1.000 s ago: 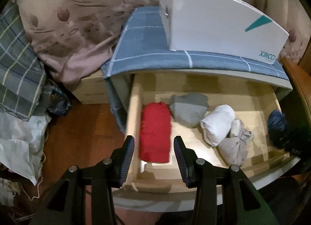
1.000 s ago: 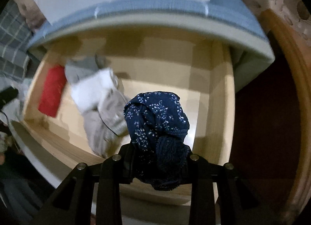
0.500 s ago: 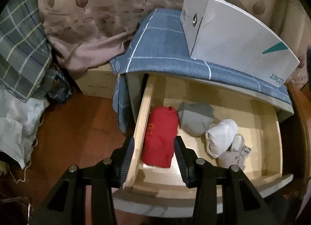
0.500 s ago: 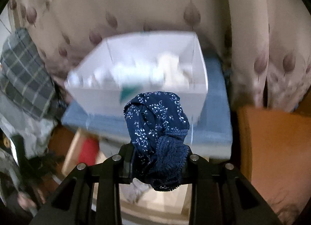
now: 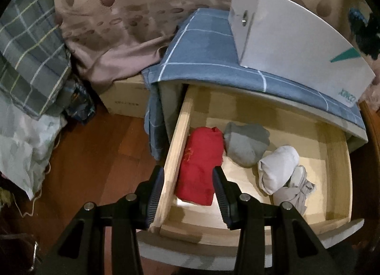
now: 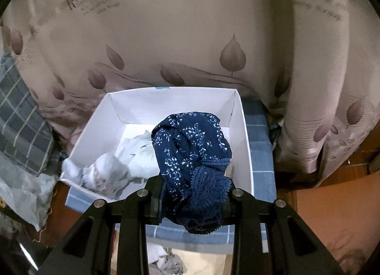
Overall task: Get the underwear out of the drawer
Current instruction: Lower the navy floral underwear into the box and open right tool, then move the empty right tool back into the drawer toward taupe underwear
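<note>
My right gripper (image 6: 192, 187) is shut on navy floral underwear (image 6: 192, 156) with a lace edge, held over the open white box (image 6: 239, 118). Pale garments (image 6: 128, 163) lie in the box. My left gripper (image 5: 187, 189) is open and empty above the open wooden drawer (image 5: 338, 168), its fingers straddling the drawer's left wall and a folded red garment (image 5: 201, 163). The drawer also holds a grey bundle (image 5: 247, 142), a white bundle (image 5: 277, 168) and a beige one (image 5: 296, 191). The navy underwear shows at the far right edge of the left wrist view (image 5: 363, 35).
The white box (image 5: 296, 44) stands on a blue checked cloth (image 5: 204, 56) on the cabinet top. A leaf-patterned curtain (image 6: 190, 37) hangs behind. Plaid fabric (image 5: 26, 61) and pale cloth (image 5: 19, 146) pile at the left over a wooden floor (image 5: 99, 156). A cardboard box (image 5: 128, 99) sits beside the cabinet.
My right gripper has lifted the navy underwear out of the drawer and up over the white box. My left gripper has drifted left and back, now straddling the drawer's left wall.
</note>
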The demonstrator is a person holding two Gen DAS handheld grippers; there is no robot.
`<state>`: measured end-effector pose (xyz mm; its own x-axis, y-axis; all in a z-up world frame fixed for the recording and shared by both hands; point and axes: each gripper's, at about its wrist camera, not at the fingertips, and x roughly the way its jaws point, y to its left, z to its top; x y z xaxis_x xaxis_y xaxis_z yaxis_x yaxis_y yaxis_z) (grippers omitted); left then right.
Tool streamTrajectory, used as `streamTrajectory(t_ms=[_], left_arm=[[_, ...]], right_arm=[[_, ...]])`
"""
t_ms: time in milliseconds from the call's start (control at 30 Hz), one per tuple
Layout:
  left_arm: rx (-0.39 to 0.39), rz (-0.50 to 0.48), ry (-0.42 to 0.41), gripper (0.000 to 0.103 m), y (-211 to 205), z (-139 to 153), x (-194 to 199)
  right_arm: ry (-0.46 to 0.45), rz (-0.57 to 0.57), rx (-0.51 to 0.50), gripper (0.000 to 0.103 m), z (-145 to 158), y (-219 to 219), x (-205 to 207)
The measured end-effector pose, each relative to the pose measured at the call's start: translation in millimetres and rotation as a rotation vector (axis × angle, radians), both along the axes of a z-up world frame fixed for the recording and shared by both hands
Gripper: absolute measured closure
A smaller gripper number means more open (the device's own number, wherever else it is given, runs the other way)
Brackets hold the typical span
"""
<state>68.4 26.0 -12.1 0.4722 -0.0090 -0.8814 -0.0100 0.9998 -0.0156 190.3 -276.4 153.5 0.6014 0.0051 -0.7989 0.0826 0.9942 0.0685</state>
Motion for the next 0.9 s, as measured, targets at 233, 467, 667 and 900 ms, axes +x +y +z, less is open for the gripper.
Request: streamTrajectory(t_ms=[233,467,667,900], left_arm=[[-0.033,0.037,0.009,0.060,9.2,-2.0,0.9],[-0.023,0.041,0.012,0.060,7.1,-3.3,2.0],[-0.019,0.040,0.011,0.060,5.6,-3.8,2.2],[-0.031,0.049,0.019,0.060,7.8,-4.1,2.0]], right_arm=[[0.094,-0.020,0.002,0.072,-39.3,1.5,28.3],[0.142,-0.020,-0.010,0.058,-58.0,1.5,34.0],[0.127,-0.016,-0.019,0.042,-48.6,0.9,27.9],[0.099,0.030,0.007,0.038,-22.3,2.4,-17.2]])
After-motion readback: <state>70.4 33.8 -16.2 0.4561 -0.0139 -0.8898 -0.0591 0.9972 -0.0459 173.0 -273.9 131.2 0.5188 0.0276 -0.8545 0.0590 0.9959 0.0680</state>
